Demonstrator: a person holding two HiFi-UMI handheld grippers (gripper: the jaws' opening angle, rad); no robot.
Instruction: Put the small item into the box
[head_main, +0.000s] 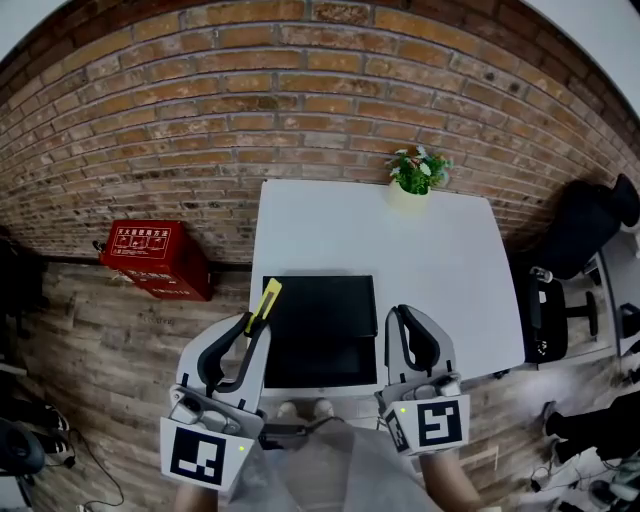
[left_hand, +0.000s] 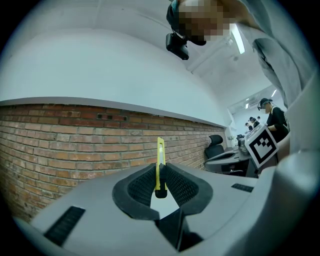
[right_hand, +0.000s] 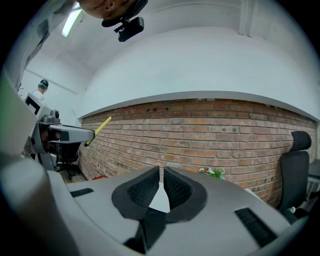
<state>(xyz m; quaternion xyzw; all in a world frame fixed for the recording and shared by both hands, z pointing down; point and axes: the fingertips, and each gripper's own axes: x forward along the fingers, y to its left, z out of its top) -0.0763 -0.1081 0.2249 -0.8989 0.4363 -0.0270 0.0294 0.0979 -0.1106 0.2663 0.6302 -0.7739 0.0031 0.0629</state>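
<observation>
A brick wall (head_main: 300, 110) fills the upper half of the head view. Below it, wooden floor (head_main: 110, 340) runs down the left side. A white table (head_main: 440, 270) sits at the centre, with its far edge against the wall and its near edge at the lower middle of the frame.

A black box (head_main: 320, 330) lies on the near part of the table, just left of centre, its front edge close to the table's near edge. Bare white tabletop stretches beyond the box towards the wall, and a wide strip runs along its right side.

A black office chair (head_main: 585, 225) stands off the table's right edge. A red box (head_main: 155, 258) rests on the floor at the left, against the wall.

The left gripper (head_main: 252, 325) is at the lower left, closed on a yellow utility knife (head_main: 266, 302). The knife points up and away, over the box's upper left corner. The right gripper (head_main: 405, 322) is at the lower right, just beside the box's right edge, with its jaws drawn together and nothing between them.

A small potted plant (head_main: 418, 172) stands at the table's far edge, right of centre.
</observation>
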